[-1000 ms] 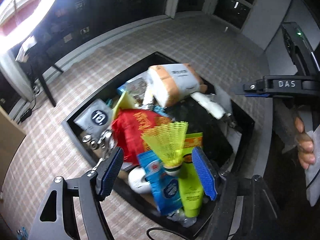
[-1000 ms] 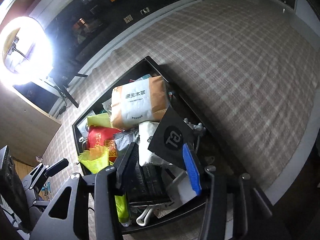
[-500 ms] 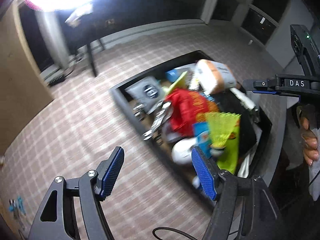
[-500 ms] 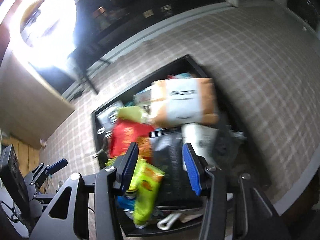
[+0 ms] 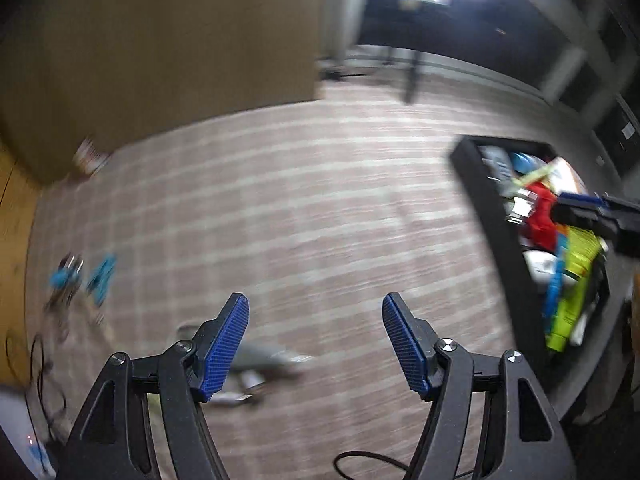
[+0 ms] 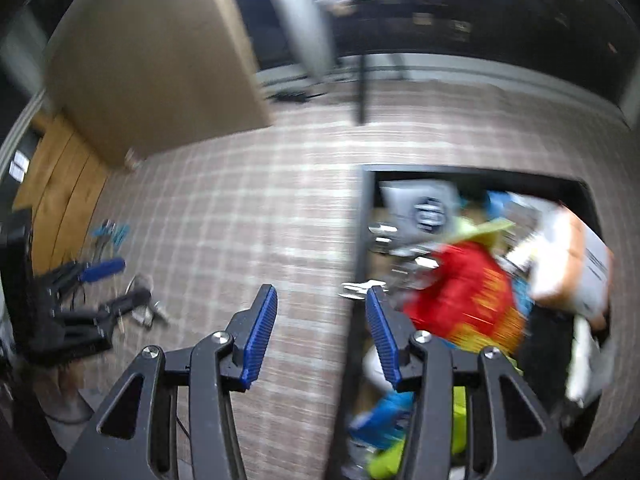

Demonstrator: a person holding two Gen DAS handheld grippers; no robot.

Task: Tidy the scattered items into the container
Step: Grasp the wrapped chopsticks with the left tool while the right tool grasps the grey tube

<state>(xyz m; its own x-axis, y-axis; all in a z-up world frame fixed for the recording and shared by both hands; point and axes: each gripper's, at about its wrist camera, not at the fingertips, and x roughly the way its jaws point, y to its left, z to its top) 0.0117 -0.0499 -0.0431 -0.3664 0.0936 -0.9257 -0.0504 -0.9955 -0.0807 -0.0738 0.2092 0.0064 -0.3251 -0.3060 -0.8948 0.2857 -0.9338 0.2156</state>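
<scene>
**Both grippers empty, off to the side of the full bin**

Left gripper [image 5: 316, 340]: jaws apart and closing, nothing between the blue pads [image 5: 224, 344]; lower centre of the left wrist view, over bare plaid carpet [image 5: 304, 208]; heavy motion blur.
Grey blurred item [image 5: 264, 360] on the carpet just behind the left pad, low in frame; type unreadable.
Small blue items [image 5: 100, 276] scattered at mid left, near a wooden floor edge; too smeared to identify.
Black container [image 5: 492, 232] at right edge of that view, well apart from the left gripper; packed with a red bag [image 5: 540, 216] and a lime-green tube [image 5: 572, 296], among others.

Right gripper [image 6: 320, 340]: jaws parted, nothing clamped; lower centre of the right wrist view, straddling the container's left wall [image 6: 360, 240].
Container fills the right half there: red bag [image 6: 464, 300], white-and-tan pack [image 6: 568, 264], grey pouch [image 6: 420, 204].
Left gripper also shows at left edge of this view, black frame with blue pad [image 6: 102, 270].
Tan cabinet [image 6: 160, 60] upper left; bright lamp at top.
</scene>
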